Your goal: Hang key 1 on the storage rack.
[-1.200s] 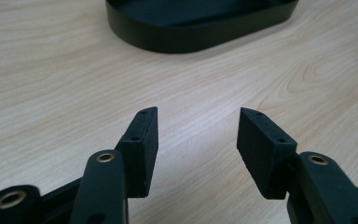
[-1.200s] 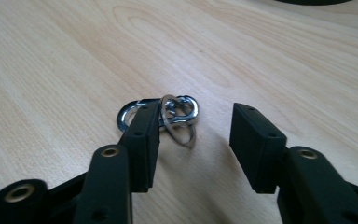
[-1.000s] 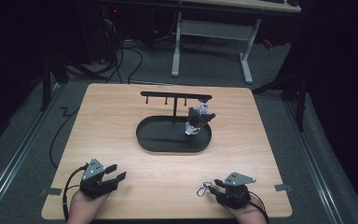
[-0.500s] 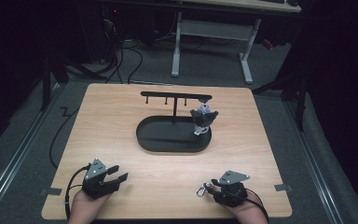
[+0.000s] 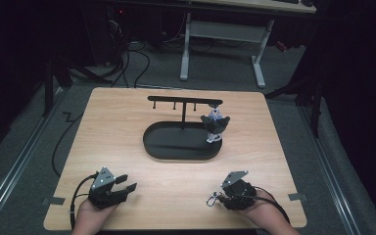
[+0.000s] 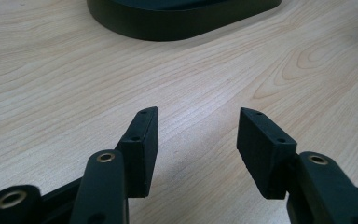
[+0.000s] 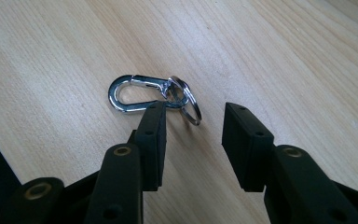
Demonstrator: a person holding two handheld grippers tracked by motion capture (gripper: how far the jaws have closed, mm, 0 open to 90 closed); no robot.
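A: Since the earlier frame, the right gripper (image 5: 217, 194) has shifted leftward along the table's (image 5: 127, 122) near edge, and the figurine (image 5: 215, 125) hanging from the black stand (image 5: 183, 102) over the oval tray (image 5: 176, 147) has swung right.

B: And the jaws?

A: Right: parted, gripping nothing; a silver carabiner clip (image 7: 137, 93) with its key ring (image 7: 189, 103) lies on the wood just beyond the tips, the left pad (image 7: 154, 140) overlapping it. Left gripper (image 6: 196, 135): jaws wide apart, empty, over bare wood near the tray.
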